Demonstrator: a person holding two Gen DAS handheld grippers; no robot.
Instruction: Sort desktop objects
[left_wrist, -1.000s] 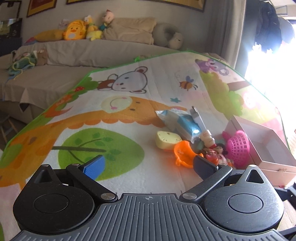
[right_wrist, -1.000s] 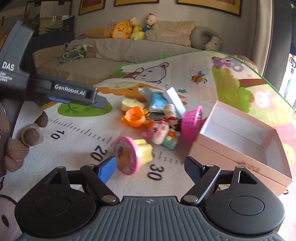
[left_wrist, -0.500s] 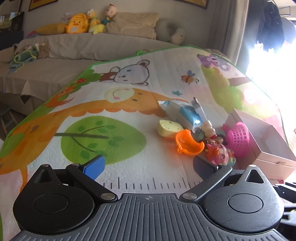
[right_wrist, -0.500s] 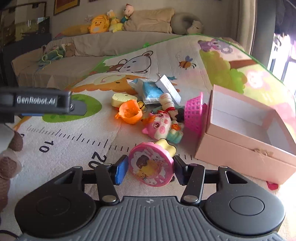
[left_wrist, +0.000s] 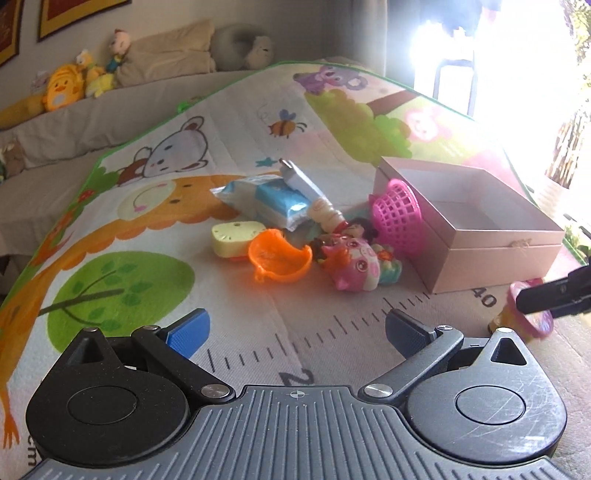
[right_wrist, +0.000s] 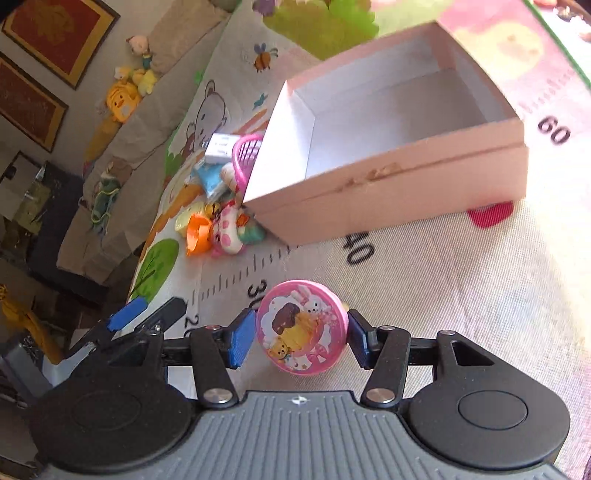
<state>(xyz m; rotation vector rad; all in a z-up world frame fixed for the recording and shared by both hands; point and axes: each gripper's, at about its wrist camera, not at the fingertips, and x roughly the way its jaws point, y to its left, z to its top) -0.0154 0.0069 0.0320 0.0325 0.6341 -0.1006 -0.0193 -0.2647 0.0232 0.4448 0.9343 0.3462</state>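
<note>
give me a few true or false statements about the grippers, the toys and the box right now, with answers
1. The right gripper is clamped on the round pink toy. True.
2. The left gripper holds the orange cup. False: it is open and holds nothing; the cup lies on the mat.
3. The pink box already has toys inside. False: nothing shows inside it.
4. The pink basket lies against the box. True.

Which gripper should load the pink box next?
Right. The right gripper already clamps the pink round toy near the open pink box; the left gripper is open and holds nothing.
</note>
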